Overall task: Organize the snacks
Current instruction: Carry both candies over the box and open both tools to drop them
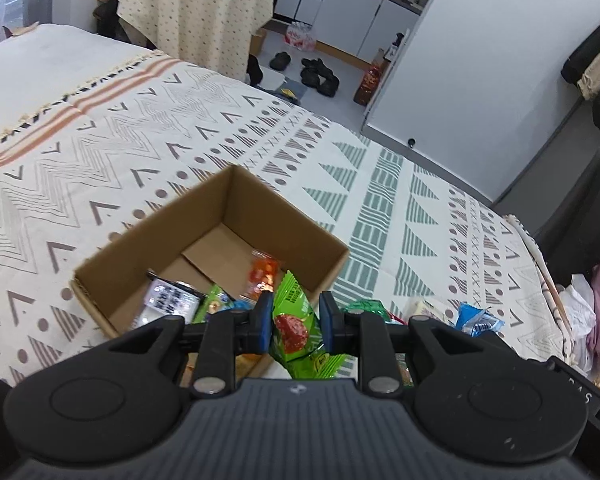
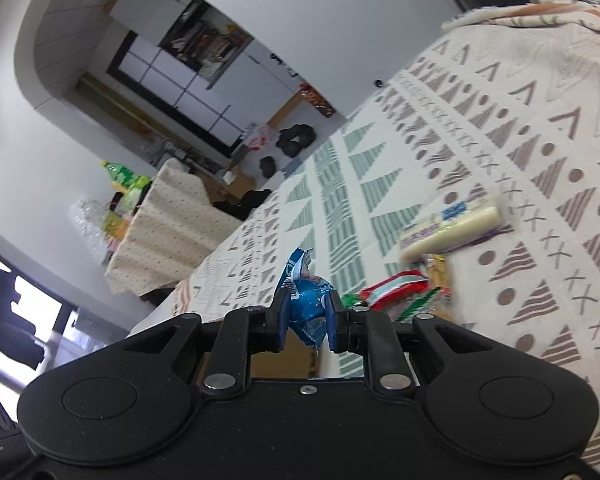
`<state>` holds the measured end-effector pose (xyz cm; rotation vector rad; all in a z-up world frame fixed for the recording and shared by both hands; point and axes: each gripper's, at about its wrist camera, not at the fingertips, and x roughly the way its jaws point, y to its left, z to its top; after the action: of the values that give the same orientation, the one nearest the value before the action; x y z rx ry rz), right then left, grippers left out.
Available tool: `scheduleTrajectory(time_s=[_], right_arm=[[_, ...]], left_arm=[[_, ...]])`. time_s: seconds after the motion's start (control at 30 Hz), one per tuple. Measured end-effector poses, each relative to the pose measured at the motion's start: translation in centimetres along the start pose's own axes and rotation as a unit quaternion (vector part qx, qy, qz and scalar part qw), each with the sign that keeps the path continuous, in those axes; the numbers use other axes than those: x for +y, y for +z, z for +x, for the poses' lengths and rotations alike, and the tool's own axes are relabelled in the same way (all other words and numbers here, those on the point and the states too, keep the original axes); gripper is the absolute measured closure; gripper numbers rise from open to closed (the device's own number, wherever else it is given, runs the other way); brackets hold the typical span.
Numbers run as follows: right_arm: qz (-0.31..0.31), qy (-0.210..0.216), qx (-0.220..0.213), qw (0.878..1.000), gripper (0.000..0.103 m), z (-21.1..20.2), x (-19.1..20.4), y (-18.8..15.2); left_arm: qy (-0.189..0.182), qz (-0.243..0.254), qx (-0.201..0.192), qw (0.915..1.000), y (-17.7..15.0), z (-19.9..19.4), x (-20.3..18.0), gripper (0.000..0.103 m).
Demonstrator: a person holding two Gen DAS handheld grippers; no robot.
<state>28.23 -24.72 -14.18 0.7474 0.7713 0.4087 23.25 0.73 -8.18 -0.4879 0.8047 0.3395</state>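
My left gripper [image 1: 295,316] is shut on a green snack packet [image 1: 298,326] with a red picture, held just above the near right edge of an open cardboard box [image 1: 292,216]. Inside the box lie an orange packet [image 1: 263,274], a white and black packet [image 1: 168,300] and a green one. My right gripper [image 2: 308,320] is shut on a blue snack packet [image 2: 306,302], held above the patterned bedspread [image 2: 520,120]. The blue packet also shows in the left wrist view [image 1: 478,318].
Loose snacks lie on the bedspread [image 1: 140,140]: a pale long packet [image 2: 452,226], a red, white and green packet [image 2: 396,294] and a yellow one [image 2: 438,272]. A cloth-covered table [image 1: 196,4] stands beyond the bed. Shoes [image 1: 318,74] lie on the floor.
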Motion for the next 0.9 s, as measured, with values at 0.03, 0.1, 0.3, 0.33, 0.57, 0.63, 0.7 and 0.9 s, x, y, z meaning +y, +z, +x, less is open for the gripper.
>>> scheduleTrajectory(time_s=[0.03,0.1,0.3,0.33,0.57,0.63,0.7,0.9], right_arm=[[-0.004,0.005,0.001,1.0,0.084,0.0,0.3,-0.2],[-0.011,0.013,0.003,1.0,0.084,0.1,1.0,-0.4],[-0.029,0.033,0.008,0.999,0.084,0.4,2.5,-1.0],[-0.032,0.036,0.009,0.999,0.084,0.4,2.7,-1.2],[-0.049,0.056,0.019,0.997,0.084,0.8,4.4,-2.2],[-0.059,0.061,0.024,0.996,0.084,1.0,4.9,-2.6],[-0.07,0.064,0.029,0.995,0.084,1.4,5.6,-3.1],[-0.096,0.079,0.05,0.991,0.084,3.2,7.5,-4.6]], left_arm=[[0.001,-0.002,-0.002,1.0,0.1,-0.2,0.3,0.08],[0.004,-0.006,-0.005,1.0,0.3,-0.6,0.8,0.08],[0.009,-0.016,-0.014,0.9997,0.9,-1.4,2.2,0.08],[0.01,-0.018,-0.016,0.9997,1.0,-1.5,2.5,0.08],[0.014,-0.032,-0.021,0.9992,1.8,-1.9,4.7,0.08],[0.016,-0.035,-0.022,0.999,2.1,-1.7,5.4,0.08],[0.017,-0.043,-0.019,0.9988,2.4,-1.4,6.2,0.08],[0.009,-0.054,-0.009,0.9984,3.3,0.0,7.9,0.08]])
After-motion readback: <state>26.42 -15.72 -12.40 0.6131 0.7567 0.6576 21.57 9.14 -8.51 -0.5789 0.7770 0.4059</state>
